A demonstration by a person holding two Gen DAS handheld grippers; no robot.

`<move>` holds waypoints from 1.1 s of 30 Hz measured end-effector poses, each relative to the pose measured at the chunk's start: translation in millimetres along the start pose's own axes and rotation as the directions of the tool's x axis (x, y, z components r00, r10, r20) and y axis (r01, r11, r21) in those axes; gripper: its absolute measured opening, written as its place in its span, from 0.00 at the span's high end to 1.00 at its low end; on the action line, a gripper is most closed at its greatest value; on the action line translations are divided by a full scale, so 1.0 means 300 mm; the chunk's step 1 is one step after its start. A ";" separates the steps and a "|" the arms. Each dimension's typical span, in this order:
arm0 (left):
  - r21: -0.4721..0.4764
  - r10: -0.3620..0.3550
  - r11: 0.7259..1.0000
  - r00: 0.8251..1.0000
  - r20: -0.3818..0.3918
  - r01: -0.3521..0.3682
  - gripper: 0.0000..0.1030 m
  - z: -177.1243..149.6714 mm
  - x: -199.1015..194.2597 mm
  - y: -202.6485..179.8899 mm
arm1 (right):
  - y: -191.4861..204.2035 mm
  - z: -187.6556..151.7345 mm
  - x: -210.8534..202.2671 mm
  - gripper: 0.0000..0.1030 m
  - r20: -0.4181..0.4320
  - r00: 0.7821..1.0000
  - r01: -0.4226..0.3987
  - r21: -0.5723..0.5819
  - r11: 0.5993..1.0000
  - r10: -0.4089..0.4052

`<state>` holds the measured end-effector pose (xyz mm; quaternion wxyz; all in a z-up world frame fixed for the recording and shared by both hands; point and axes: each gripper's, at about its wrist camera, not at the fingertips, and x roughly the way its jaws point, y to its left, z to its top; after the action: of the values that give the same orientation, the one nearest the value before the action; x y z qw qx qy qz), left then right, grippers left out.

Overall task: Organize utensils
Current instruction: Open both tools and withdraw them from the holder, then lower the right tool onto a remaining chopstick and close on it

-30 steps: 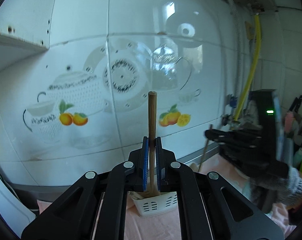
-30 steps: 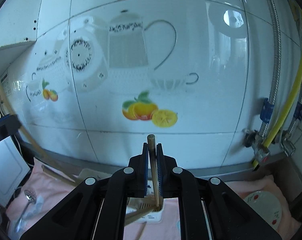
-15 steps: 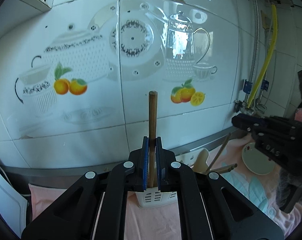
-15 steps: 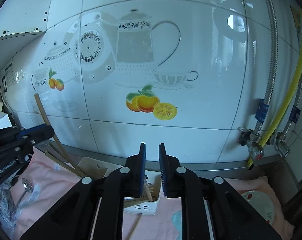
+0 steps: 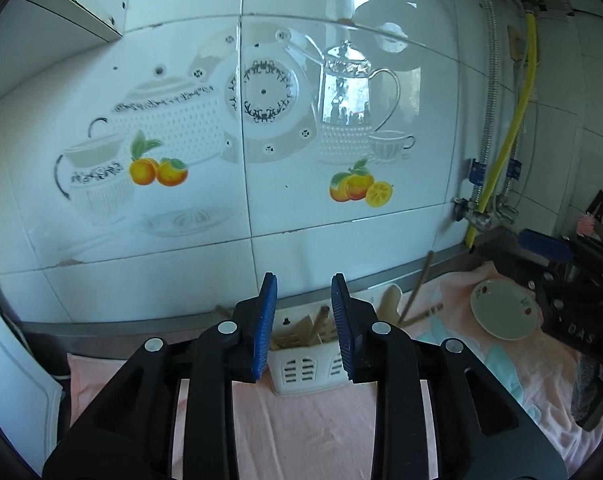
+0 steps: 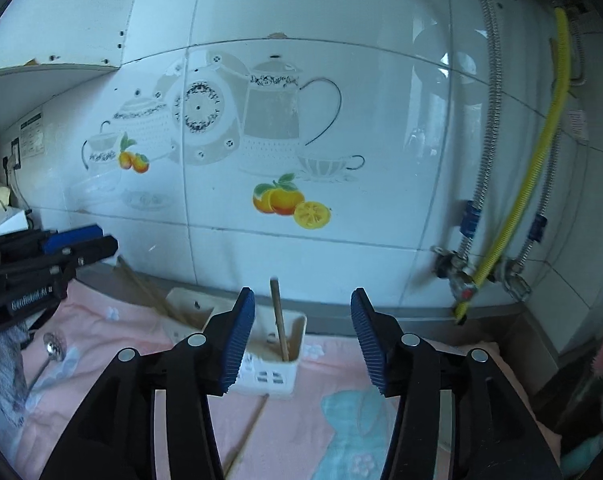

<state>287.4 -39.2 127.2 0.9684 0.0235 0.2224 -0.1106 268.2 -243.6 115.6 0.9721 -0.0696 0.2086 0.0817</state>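
Left gripper (image 5: 304, 316): jaws parted to a moderate gap, nothing between the blue pads; positioned above and in front of the utensil caddy.
Right gripper (image 6: 302, 330): jaws spread wide, holding nothing; also aimed at the caddy.
Utensil caddy (image 6: 275, 374): white slotted plastic bin on the pink cloth (image 6: 293, 436), near the tiled wall (image 6: 261, 20).
Wooden utensils (image 6: 279, 322): one stick stands nearly upright in the caddy's right compartment; others lean left in the adjoining compartment.
Loose chopstick (image 6: 247, 432): lies on the cloth in front of the caddy.
Metal spoon (image 6: 47, 354): on the cloth, left of the caddy.
Small plate (image 5: 504, 309): on the cloth, right of the caddy.
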 end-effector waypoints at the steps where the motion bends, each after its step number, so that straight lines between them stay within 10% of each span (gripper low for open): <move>1: 0.003 0.004 1.000 1.000 0.001 -0.004 0.64 -0.011 -0.024 -0.003 | 0.004 -0.016 -0.018 0.51 -0.008 1.000 0.006 -0.004 1.000 -0.006; 11: -0.008 0.021 1.000 1.000 0.020 -0.021 0.34 -0.159 -0.215 -0.017 | 0.063 -0.243 -0.141 0.43 -0.090 0.996 -0.032 -0.026 0.999 0.029; 19: -0.059 0.032 0.998 0.999 -0.010 -0.033 0.28 -0.354 -0.327 0.031 | 0.119 -0.502 -0.165 0.44 -0.205 0.977 -0.054 0.001 0.999 0.053; 33: -0.142 0.091 0.984 0.992 -0.087 -0.103 0.26 -0.660 -0.405 0.125 | 0.254 -0.807 0.017 0.74 -0.394 0.905 -0.100 0.169 0.980 0.161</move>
<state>105.2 40.8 1.8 0.9621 -0.0325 0.2670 -0.0457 162.9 -209.6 -113.0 0.9024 0.0001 0.4153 0.1150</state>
